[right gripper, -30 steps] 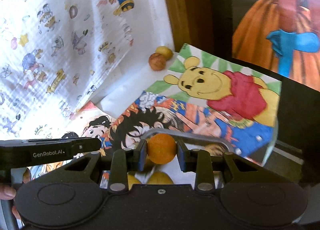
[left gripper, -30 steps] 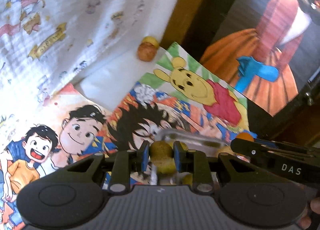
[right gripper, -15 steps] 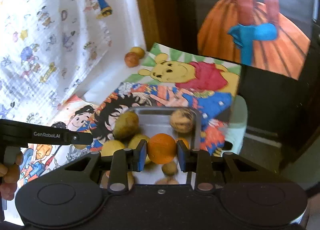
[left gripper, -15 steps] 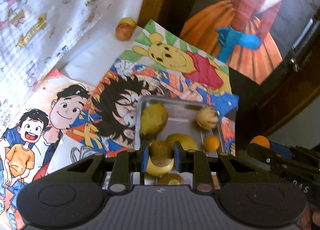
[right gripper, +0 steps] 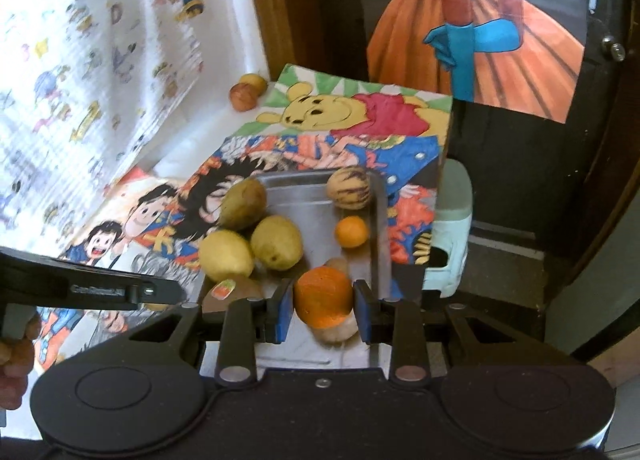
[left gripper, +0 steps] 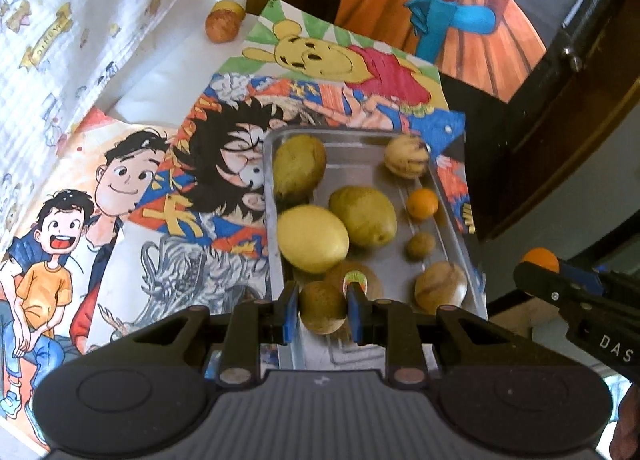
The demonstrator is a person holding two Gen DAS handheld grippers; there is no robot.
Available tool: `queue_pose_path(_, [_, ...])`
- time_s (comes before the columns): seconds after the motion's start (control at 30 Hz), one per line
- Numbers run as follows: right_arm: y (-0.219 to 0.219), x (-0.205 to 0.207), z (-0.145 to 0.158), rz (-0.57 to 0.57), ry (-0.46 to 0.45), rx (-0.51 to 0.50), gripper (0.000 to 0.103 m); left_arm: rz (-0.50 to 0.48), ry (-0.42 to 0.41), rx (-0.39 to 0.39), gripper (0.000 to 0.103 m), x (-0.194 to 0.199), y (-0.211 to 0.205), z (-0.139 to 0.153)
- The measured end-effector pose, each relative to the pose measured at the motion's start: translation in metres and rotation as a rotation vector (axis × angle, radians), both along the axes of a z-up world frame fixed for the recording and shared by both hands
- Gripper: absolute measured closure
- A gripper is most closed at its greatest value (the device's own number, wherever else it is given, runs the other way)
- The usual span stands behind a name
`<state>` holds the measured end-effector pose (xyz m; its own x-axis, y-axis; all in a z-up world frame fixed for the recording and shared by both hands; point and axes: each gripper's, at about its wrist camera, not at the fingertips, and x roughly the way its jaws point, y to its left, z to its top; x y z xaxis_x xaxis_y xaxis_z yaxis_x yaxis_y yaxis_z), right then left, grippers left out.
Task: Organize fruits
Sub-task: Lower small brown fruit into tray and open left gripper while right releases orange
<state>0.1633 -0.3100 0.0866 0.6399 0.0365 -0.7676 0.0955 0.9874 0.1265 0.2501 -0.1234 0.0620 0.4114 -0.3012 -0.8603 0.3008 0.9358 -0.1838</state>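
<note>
While round and firm, the orange [right gripper: 324, 296] and brown fruit [left gripper: 322, 311] look slippery, so each stays pinched across its middle by the right tongs [right gripper: 323, 310] and left tongs [left gripper: 323, 312], over the tray's [left gripper: 269, 195] six-o'clock end.

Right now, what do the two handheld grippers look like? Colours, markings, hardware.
Both are matte black plastic. The left gripper has blue pads on its fingers, silver pivot screws, two round embossed discs on a ribbed body, and "GenRobot.AI" on its side. The right gripper matches, smoother-bodied, with "DAS" lettering. No cables or sleeves visible.
</note>
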Motion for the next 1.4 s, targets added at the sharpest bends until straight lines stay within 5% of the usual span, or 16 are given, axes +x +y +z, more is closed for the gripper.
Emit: queue_pose_path(1.4, [0.006,0.005,-0.075,-0.022,0.244,0.028,0.069,-0.109,0.172,0.054,0.075,-0.009,-0.019,-0.052])
